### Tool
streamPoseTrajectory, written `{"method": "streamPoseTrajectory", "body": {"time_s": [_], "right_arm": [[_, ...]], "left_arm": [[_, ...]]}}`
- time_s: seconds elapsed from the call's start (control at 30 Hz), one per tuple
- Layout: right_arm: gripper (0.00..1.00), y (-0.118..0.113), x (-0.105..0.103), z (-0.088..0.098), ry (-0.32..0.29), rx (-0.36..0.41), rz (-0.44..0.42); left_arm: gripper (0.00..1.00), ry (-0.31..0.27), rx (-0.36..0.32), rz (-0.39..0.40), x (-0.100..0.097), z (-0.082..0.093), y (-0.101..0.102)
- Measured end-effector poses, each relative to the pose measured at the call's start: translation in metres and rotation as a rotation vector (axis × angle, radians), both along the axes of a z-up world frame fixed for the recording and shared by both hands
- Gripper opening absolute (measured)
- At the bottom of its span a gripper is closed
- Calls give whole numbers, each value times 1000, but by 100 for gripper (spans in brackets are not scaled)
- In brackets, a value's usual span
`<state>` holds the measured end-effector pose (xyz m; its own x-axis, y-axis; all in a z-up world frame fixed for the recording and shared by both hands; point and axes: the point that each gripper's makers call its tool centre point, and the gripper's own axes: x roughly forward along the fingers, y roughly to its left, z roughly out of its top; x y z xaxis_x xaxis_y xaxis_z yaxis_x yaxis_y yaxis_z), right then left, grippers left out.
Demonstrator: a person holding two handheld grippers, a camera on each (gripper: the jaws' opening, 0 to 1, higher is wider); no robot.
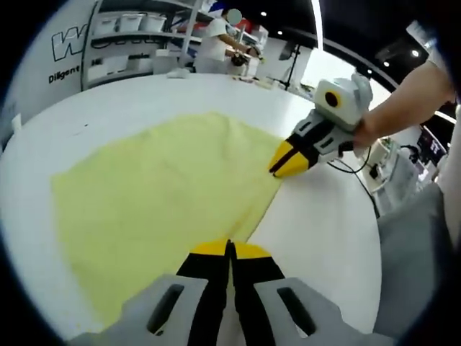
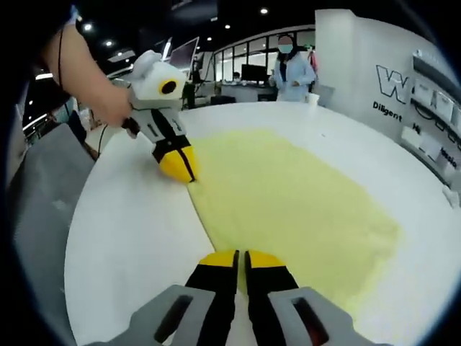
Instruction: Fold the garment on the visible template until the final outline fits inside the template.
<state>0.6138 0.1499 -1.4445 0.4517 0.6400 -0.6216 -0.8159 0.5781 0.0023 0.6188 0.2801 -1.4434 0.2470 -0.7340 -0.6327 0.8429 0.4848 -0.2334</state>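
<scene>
White wall [image 1: 43, 65]: big "W…" cut off, "Diligent" under it; same on wall [image 2: 403, 86], partly readable.

You have one yellow garment [image 1: 158, 194] on one white tabletop [image 1: 324, 223], two tools, left [image 1: 230, 250] and right [image 2: 241, 257], one bystander [image 2: 292, 72] behind.

The garment [image 1: 158, 194] lies on the table [image 1: 324, 223], apparently flat; both grippers [image 1: 229, 249] [image 1: 277, 167] at its edge.
</scene>
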Motion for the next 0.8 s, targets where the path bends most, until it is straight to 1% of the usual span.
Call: {"method": "streamPoseTrajectory", "body": {"time_s": [0.07,0.17,0.23,0.3,0.4,0.53,0.7,0.8], "right_arm": [[0,-7,-1,0,3,0,-12],[0,-16,-2,0,10,2,-34],[0,-20,-4,0,10,-3,-40],[0,-26,-4,0,14,-4,-53],[0,-33,-5,0,17,-8,-66],[0,-45,-5,1,26,6,-104],[0,-60,-6,2,30,-5,-127],[1,-71,-8,0,39,-24,-142]], "left_arm": [[0,-7,-2,6,1,3,5],[0,-22,-20,45,9,9,15],[0,-23,-13,66,14,7,23],[0,-13,14,78,16,2,33],[0,-9,8,93,18,1,41],[0,-12,5,105,19,3,47],[0,-12,11,134,22,2,62],[0,-13,18,142,23,2,67]]}}
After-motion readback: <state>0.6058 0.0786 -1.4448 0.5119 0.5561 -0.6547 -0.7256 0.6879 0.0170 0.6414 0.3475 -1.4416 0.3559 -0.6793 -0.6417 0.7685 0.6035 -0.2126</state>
